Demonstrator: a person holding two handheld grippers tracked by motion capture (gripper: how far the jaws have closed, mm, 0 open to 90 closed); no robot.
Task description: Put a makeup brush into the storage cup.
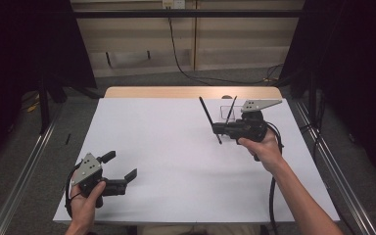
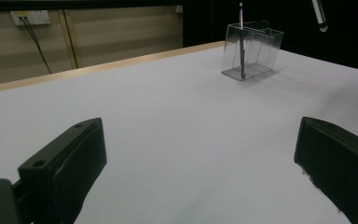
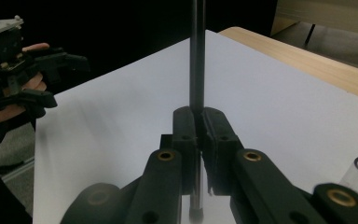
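Note:
My right gripper [image 1: 216,129] hovers over the far right of the white table [image 1: 166,161], shut on a thin black pen [image 1: 207,115] that slants up and away from its jaws. In the right gripper view the pen [image 3: 196,60] rises between the pressed pads [image 3: 186,126]. Just behind that gripper stands a clear plastic holder [image 1: 223,111] with a second dark pen [image 1: 231,107] leaning in it. The left gripper view shows the same holder [image 2: 254,49] and its pen [image 2: 241,42]. My left gripper [image 1: 122,165] rests near the front left corner, jaws wide apart and empty.
A wooden strip [image 1: 191,92] runs along the table's far edge. Metal rails [image 1: 323,152] flank both sides. A cable [image 1: 273,196] trails from the right gripper along the forearm. Beyond the table is a beige wall with a hanging cable [image 1: 176,49].

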